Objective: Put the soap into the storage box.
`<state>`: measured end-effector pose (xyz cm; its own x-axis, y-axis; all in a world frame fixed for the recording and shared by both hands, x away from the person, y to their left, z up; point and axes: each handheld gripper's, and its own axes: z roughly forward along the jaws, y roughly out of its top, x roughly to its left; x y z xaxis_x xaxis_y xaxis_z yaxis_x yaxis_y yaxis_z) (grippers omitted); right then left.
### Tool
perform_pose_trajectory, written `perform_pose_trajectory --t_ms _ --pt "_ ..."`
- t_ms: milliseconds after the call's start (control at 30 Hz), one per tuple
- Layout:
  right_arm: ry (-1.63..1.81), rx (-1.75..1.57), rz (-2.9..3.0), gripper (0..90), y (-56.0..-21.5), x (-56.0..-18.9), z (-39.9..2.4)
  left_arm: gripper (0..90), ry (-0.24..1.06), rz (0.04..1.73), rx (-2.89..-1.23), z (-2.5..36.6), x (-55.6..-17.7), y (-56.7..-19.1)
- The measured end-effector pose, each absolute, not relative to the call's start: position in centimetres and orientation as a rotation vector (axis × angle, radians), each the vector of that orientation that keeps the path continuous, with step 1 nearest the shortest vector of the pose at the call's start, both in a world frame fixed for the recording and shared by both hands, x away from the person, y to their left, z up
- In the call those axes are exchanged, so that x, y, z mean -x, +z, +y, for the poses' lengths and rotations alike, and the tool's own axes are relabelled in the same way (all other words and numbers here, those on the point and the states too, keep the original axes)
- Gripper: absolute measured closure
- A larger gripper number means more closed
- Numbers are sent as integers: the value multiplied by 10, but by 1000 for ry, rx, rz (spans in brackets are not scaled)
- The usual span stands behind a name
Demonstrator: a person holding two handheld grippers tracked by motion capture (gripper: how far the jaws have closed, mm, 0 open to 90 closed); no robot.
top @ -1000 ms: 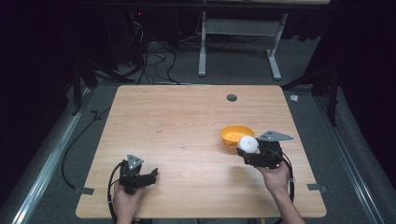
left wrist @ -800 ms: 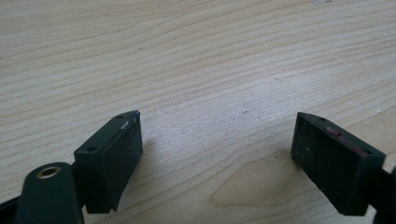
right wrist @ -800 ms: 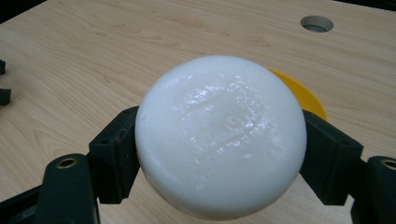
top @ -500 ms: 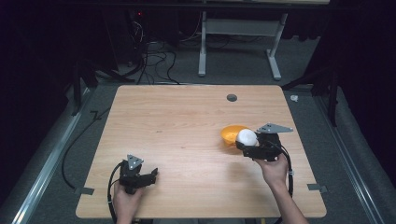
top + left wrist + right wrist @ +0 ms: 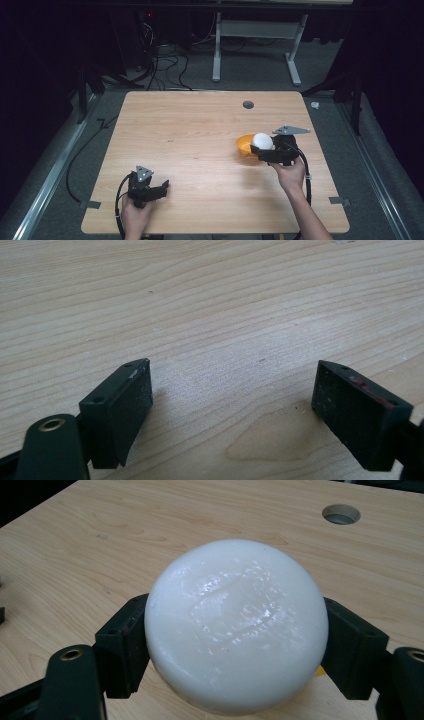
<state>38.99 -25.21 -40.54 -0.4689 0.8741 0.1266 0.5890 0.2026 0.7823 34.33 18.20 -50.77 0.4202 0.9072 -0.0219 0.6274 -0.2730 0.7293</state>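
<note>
Your right gripper (image 5: 264,150): jaws clamp white ball (image 5: 235,625), seemingly over orange bowl (image 5: 244,144); left gripper (image 5: 232,412) jaws wide, bare table (image 5: 210,305) between

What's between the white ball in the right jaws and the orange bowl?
Nothing visible. The right gripper is shut on the white ball, which sits right over the orange bowl in the high view. The left gripper rests far off, jaws open.

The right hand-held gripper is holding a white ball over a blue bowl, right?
Not quite. The bowl is orange, not blue, as the high view shows. The rest holds: the right hand-held gripper does hold the white ball over it.
</note>
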Motion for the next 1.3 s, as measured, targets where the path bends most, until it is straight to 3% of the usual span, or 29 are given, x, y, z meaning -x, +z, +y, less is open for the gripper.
perform_pose_trajectory --t_ms 1300 --pt "902 -1522 2136 245 -444 -441 -237 169 534 1295 -2007 182 -343 -508"
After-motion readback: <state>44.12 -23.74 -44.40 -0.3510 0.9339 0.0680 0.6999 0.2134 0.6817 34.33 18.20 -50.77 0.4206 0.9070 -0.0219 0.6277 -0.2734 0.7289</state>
